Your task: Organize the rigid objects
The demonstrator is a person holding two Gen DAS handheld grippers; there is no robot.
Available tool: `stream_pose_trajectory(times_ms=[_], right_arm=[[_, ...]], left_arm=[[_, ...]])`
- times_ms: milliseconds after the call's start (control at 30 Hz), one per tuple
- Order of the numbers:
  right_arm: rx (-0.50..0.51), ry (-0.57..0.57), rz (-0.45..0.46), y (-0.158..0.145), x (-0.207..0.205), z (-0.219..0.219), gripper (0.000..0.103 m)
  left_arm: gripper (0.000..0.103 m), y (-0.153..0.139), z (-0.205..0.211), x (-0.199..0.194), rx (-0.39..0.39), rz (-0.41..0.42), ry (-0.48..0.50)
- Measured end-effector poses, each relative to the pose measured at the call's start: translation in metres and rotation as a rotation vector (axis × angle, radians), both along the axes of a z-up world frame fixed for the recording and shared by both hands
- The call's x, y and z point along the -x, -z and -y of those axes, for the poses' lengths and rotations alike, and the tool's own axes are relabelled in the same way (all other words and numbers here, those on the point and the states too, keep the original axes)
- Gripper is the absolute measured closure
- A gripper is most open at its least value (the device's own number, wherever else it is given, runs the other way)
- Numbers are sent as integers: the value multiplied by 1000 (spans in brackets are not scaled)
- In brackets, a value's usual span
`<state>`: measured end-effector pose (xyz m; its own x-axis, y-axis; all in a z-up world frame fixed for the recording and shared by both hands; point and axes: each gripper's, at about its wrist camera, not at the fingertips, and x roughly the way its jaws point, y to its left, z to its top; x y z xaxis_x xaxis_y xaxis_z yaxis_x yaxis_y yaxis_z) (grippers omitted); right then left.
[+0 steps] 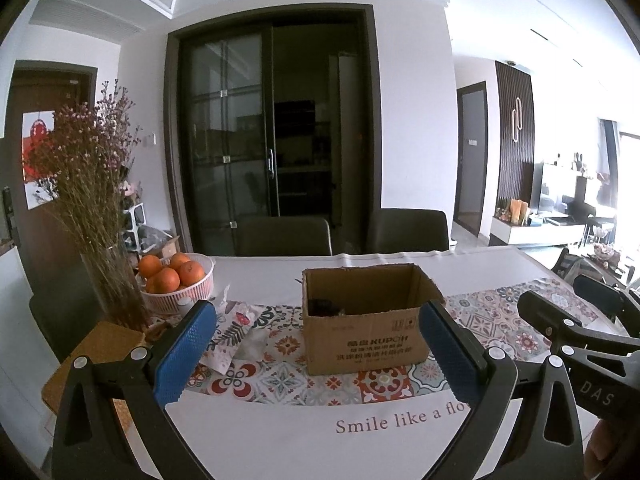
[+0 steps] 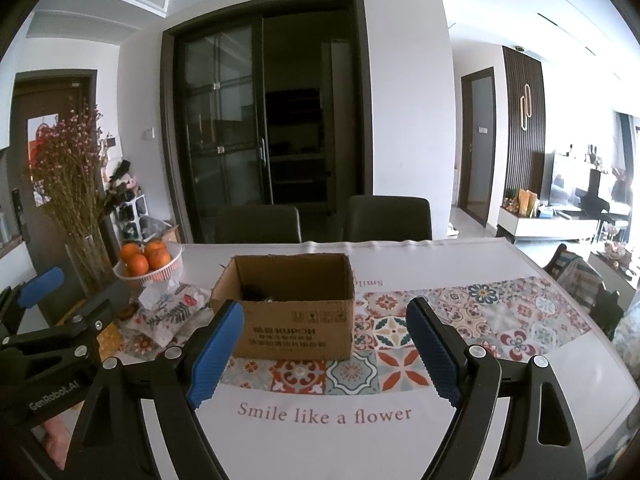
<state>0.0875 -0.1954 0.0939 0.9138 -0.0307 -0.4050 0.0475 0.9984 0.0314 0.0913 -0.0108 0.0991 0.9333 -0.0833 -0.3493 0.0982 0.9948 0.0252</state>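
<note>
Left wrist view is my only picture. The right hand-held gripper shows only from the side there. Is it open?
Observer: Yes. In the right wrist view the right hand-held gripper is open; its blue pads stand wide apart and it holds nothing.
Operator: The print on the tablecloth is cut at "flo" for me. What is the whole line?
Observer: The tablecloth reads "Smile like a flower".
</note>
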Motion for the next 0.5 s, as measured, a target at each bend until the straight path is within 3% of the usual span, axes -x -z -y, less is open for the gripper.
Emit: stream_pose_trajectory(times_ms=[500], right_arm=[[-2, 0, -1, 0, 0, 1, 19]], left_arm=[[0, 0, -1, -3, 8, -14, 5]])
